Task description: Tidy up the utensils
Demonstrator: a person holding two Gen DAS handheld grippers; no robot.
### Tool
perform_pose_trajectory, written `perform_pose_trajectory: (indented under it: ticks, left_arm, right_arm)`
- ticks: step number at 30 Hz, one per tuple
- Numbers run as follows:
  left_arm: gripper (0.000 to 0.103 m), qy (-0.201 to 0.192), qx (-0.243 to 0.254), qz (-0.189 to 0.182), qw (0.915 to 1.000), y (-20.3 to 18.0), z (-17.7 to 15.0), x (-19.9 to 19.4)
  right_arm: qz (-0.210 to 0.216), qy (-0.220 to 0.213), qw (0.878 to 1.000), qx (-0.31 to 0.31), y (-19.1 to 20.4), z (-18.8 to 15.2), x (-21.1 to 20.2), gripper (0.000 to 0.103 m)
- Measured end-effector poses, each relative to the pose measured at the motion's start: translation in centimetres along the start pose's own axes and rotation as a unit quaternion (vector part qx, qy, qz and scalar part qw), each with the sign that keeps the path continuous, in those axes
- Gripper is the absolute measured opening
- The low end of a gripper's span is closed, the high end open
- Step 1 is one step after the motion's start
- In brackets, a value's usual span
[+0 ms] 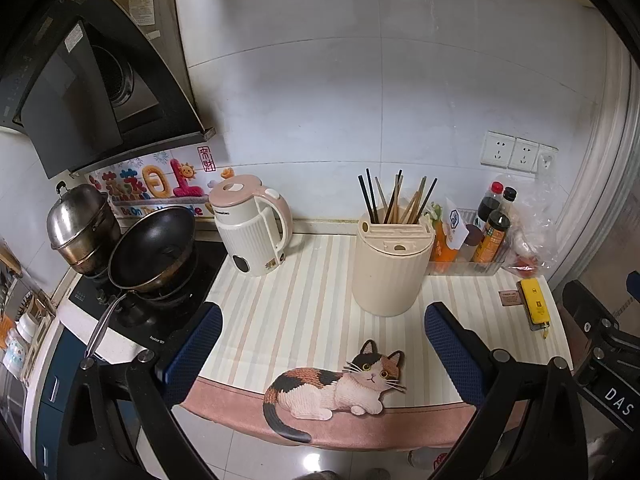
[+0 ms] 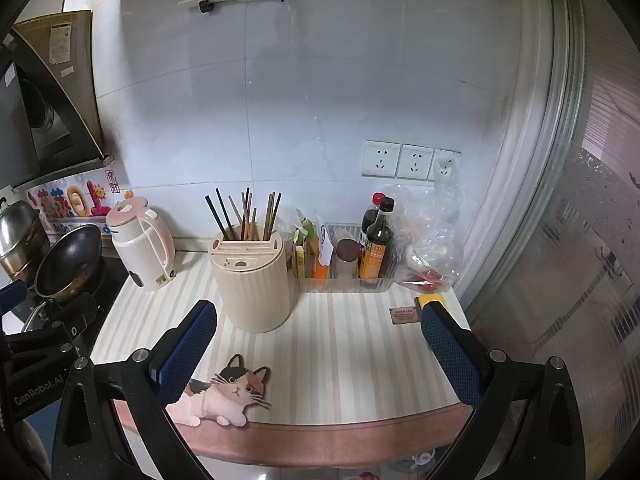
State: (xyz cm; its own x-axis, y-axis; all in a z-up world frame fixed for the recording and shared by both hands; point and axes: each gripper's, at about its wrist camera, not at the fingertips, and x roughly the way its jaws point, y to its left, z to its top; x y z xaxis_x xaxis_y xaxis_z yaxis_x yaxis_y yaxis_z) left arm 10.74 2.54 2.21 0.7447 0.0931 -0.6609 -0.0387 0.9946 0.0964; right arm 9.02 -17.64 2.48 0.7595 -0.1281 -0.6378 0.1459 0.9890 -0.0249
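Observation:
A cream utensil holder (image 1: 391, 267) stands on the striped counter mat (image 1: 304, 312), with several dark and wooden chopsticks (image 1: 396, 202) upright in it. It also shows in the right wrist view (image 2: 252, 284), with its chopsticks (image 2: 246, 216). My left gripper (image 1: 322, 344) is open and empty, held above the mat's front edge, short of the holder. My right gripper (image 2: 318, 344) is open and empty, just right of the holder and nearer than it. The right gripper's body (image 1: 600, 344) shows at the right edge of the left wrist view.
A pink-and-white kettle (image 1: 252, 226) stands left of the holder, beside a black wok (image 1: 154, 248) and steel pot (image 1: 80, 224) on the stove. A clear tray of sauce bottles (image 2: 360, 256) and a plastic bag (image 2: 432, 248) sit behind. A yellow object (image 1: 535, 304) lies at right.

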Motion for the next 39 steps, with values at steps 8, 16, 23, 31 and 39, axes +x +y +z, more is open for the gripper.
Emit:
perform_pose_trajectory:
  ticks: [8,16,23,31,39]
  left_arm:
    - [0.103,0.0,0.001,0.002,1.0,-0.05,0.05,0.05]
    - [0.103,0.001,0.002,0.0,1.0,0.01,0.01,0.07]
    - [0.103,0.003,0.0,0.001,1.0,-0.08,0.19,0.13]
    - [0.103,0.002,0.0,0.002,1.0,-0.17,0.23,0.13]
    - [0.103,0.003,-0.002,0.001,1.0,-0.17,0.27,0.17]
  right_arm:
    - [0.001,0.004,1.0,-0.001,-0.06,-0.2,0.17,0.103]
    - [0.002,0.004,1.0,-0.001,-0.02,-0.17,0.16,0.103]
    - [0.001,0.005,1.0,-0.003,0.0,-0.23,0.19,0.103]
    - [0.003,0.008,1.0,-0.005,0.02,-0.73,0.3,0.103]
    - [0.001,0.007,1.0,-0.006,0.06,-0.63,0.5,0.103]
